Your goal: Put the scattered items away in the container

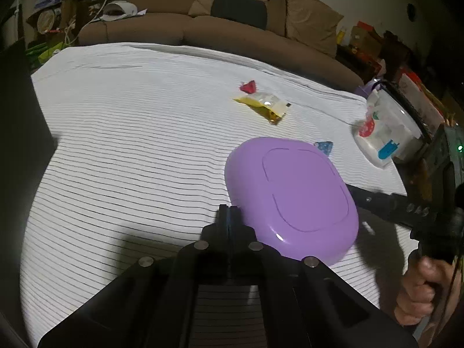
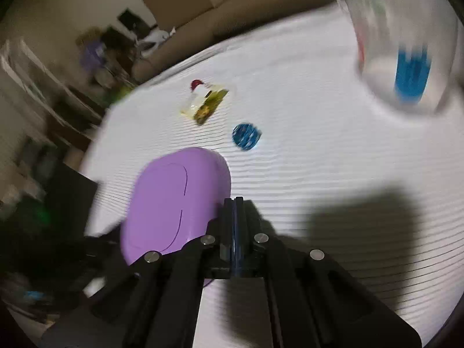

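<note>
Left wrist view: the clear container (image 1: 385,127) stands far right on the striped worktop (image 1: 130,145), its purple lid (image 1: 293,197) near; the yellow packet (image 1: 264,105) and, probably, two wrapped sweets lie between. Both jaws are together and empty, so a swing may knock the lid.

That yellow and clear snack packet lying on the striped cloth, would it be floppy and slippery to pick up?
The yellow snack packet looks like thin glossy film with crinkled ends, so it would probably bend and crackle rather than stay stiff. Its shine suggests a slick surface that may slip from a pinch. It lies flat on the striped cloth, so it should slide rather than roll when pushed.
</note>
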Available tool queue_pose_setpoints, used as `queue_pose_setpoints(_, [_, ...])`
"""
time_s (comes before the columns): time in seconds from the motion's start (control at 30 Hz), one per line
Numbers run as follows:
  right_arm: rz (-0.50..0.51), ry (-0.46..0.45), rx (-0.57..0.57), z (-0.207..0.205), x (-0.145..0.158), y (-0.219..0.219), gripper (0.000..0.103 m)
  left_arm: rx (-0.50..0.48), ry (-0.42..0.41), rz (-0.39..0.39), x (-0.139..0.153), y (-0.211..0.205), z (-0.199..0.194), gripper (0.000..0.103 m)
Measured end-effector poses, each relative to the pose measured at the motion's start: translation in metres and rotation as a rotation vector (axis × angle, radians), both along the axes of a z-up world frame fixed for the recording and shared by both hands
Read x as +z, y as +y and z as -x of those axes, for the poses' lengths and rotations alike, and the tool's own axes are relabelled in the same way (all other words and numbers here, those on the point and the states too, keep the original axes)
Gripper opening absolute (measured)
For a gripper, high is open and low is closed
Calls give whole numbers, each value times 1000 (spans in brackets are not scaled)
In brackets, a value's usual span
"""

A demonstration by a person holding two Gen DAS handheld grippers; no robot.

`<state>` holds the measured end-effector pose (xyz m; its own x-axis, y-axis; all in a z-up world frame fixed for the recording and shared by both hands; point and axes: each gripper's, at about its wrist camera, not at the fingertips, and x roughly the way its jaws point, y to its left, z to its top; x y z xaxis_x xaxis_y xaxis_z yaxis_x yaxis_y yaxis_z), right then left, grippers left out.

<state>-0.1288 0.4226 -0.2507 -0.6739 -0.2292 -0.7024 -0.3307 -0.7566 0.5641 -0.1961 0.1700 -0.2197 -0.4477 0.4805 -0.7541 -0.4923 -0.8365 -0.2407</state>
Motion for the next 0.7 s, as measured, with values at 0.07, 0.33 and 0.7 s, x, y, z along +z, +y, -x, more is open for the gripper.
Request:
queue_pose_setpoints(0.07, [152,59,-3,6,-13,4,2,22,-17,-26,-1,-6,4,0])
queue_pose_setpoints(0.33, [332,324,112,40,39,-7,1,103,-115,-138,-6,-29,19,0])
queue_pose_setpoints(0.7, [239,126,327,102,6,-85,4,235,63,-5,47,-56,-7,90])
